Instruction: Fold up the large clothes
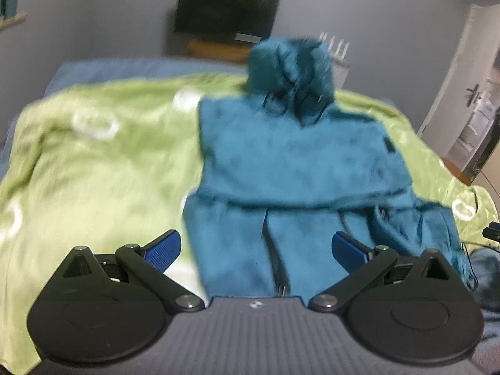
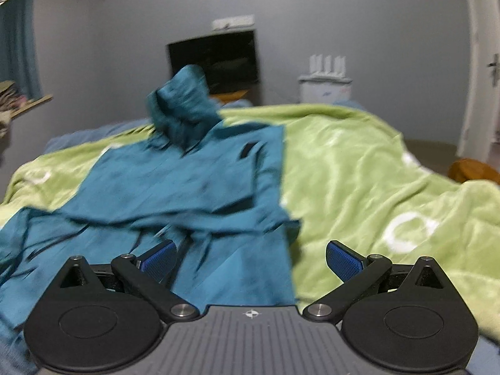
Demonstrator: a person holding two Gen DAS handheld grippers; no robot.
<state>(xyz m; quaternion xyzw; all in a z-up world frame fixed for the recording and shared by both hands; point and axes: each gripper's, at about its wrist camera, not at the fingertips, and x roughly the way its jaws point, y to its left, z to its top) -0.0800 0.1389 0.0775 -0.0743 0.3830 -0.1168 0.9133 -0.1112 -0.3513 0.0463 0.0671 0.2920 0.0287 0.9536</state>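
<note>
**On the bed: a teal hooded garment between two open grippers**

At the bottom of each wrist view, the camera's own gripper body fills the frame edge, so the nearest strip of bedding and the garment's lower hem are hidden behind it. Both views are smeared with motion blur, and fine detail on the cloth cannot be made out.

The left gripper has its blue-padded fingers spread wide, nothing between them; the teal cloth shows in the gap, but whether the pads touch it cannot be told. The right gripper is likewise wide apart and empty, its left pad over the garment and its right pad over the green blanket.

The teal hooded garment lies on the blanket, front side up as far as can be judged, its bottom toward the cameras. A horizontal fold or band crosses it below the chest, and a dark vertical seam runs down the lower part. A small dark rectangular patch sits on the chest. One sleeve trails toward the right edge of the left view, partly cut off; in the right view the opposite side runs out of frame at left.

Farther off, the hood stands bunched upward at the garment's far end. Beyond the bed, a dark screen stands against the grey wall.
</note>
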